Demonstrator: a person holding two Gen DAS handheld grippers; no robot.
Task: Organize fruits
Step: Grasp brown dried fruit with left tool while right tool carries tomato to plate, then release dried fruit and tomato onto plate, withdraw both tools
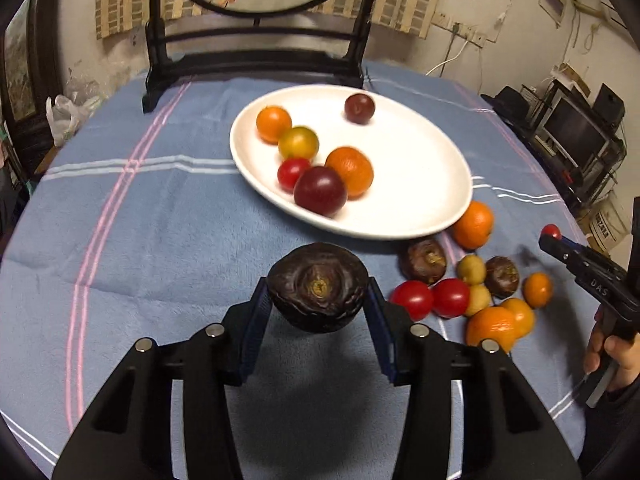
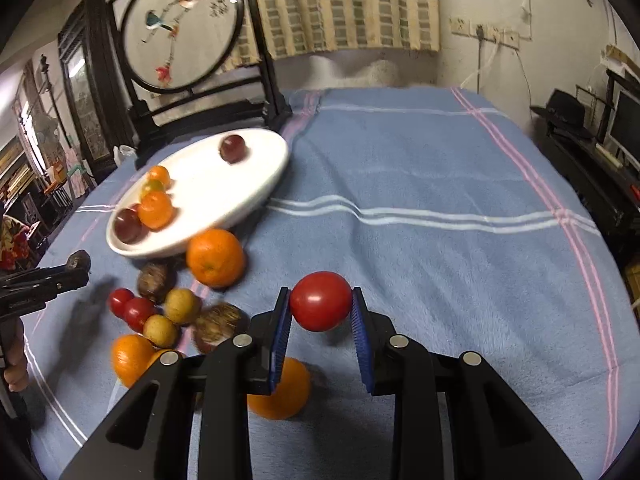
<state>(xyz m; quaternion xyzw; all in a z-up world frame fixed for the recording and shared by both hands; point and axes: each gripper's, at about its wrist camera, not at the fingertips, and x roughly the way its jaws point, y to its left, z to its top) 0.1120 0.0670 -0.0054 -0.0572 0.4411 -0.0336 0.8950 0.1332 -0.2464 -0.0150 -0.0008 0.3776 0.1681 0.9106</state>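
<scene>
- Left gripper [image 1: 319,292]: black frame with blue ribbed pads, pointing steeply down over the blue striped cloth on the table [image 1: 160,240]; pads pressed on both sides of a dark brown wrinkled round fruit [image 1: 318,286], held clear of the cloth with its shadow below.
- Right gripper [image 2: 320,304]: same black-and-blue build, tilted downward, closed narrow on a small red tomato [image 2: 321,301] lifted above the cloth; a person's hand [image 1: 612,354] wrapped round its handle at the right edge of the left wrist view.
- White oval ceramic plate [image 1: 420,184], beyond the left gripper on the cloth: six fruits inside, namely two orange citrus, one yellow-green tomato, one red tomato and two dark purple plums; five clustered at the plate's left side, one plum [image 1: 359,108] apart near the far rim.
- Loose pile on the cloth just right of the plate, counted from the left wrist view: one large orange [image 1: 473,225] touching the plate's rim, two more dark brown wrinkled fruits, two red tomatoes side by side, two small yellowish round fruits, three further orange citrus at the near end; some overlap, so count not certain.
- One more orange [image 2: 286,392] partly hidden under the right gripper's left finger in the right wrist view.
- Dark wooden stand with a round embroidered screen [image 2: 180,28] at the far end of the table.
</scene>
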